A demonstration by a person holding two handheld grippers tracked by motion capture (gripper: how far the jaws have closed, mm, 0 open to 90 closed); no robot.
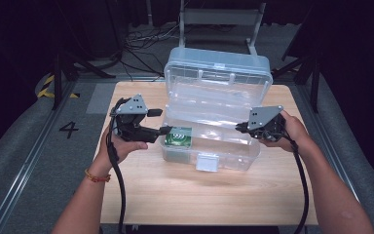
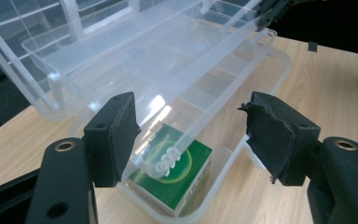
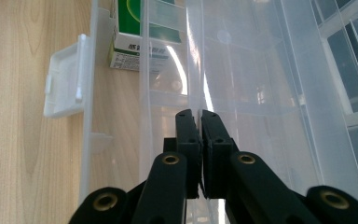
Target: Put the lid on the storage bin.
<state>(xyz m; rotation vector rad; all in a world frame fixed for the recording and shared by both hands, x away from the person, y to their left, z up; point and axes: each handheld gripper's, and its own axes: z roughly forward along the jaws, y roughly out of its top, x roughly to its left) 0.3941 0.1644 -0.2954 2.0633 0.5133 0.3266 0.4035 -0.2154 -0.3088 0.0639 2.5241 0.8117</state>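
The green box [image 1: 177,137] lies flat in the left end of the clear plastic case [image 1: 209,158], at the centre of the high view, and the lifted inner tray [image 2: 205,70] crosses above it; in your left gripper view the tray's near corner hangs right over the box top, in the lower middle of the frame. Your left gripper [image 1: 163,130] sits just left of that end of the case, pointing right at the box, jaws standing well apart with nothing between them, so it is by far the nearer hand. The box's long side looks to run away from that gripper, toward the upper left of its own view, though the tray hides part of it. Your right gripper [image 1: 238,127] is at the right of the case, jaws pinched narrow on the thin clear edge of the tray [image 3: 200,100], seemingly holding it up. From that side the box [image 3: 135,32] shows at the upper left, well away. The case lid [image 1: 219,73] stands open behind, the white latch [image 1: 208,163] hangs at the front wall, and the wooden table [image 1: 199,195] lies around. I judge the tray corner is what stands in your way if you reach for the box.
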